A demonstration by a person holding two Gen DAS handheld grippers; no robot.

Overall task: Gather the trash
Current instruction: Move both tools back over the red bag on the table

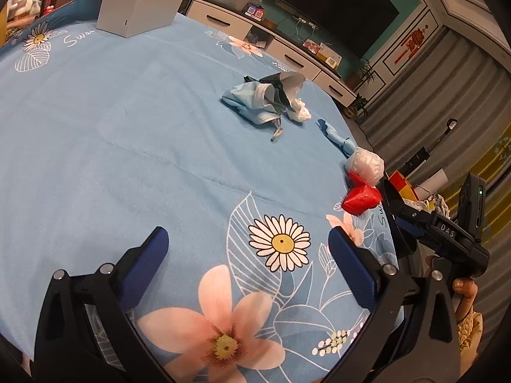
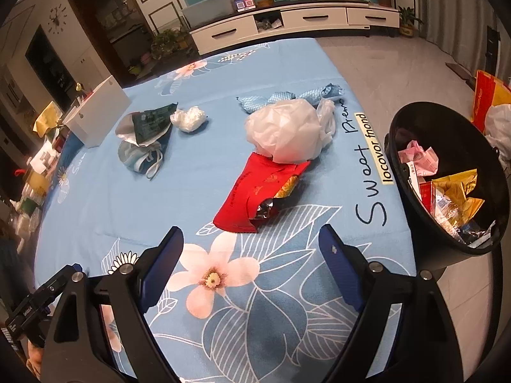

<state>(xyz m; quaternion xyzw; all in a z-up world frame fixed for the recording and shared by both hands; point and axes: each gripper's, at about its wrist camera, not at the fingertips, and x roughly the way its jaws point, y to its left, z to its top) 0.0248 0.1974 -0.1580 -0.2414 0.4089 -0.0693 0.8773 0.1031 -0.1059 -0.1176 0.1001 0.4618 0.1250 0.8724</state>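
Now my right tongs [image 2: 250, 249] gape, empty, facing the red wrapper [image 2: 255, 188]; left tongs [image 1: 247, 245] also apart, idle; bin [image 2: 447, 121] waits right.

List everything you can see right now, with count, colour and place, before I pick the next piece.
red wrapper: 1, red, torn open, nearest the right hand-held gripper
plastic bag: 1, white, crumpled, overlapping the wrapper's far end
patterned wrapper: 1, light blue, behind the bag
face mask: 1, blue, under a dark green packet
tissue wad: 1, white, beside the packet
box: 1, white, far left
trash bin: 1, black, partly filled, off the cloth's right edge
tablecloth: 1, blue, floral
left hand-held gripper: open, empty
right hand-held gripper: open, empty
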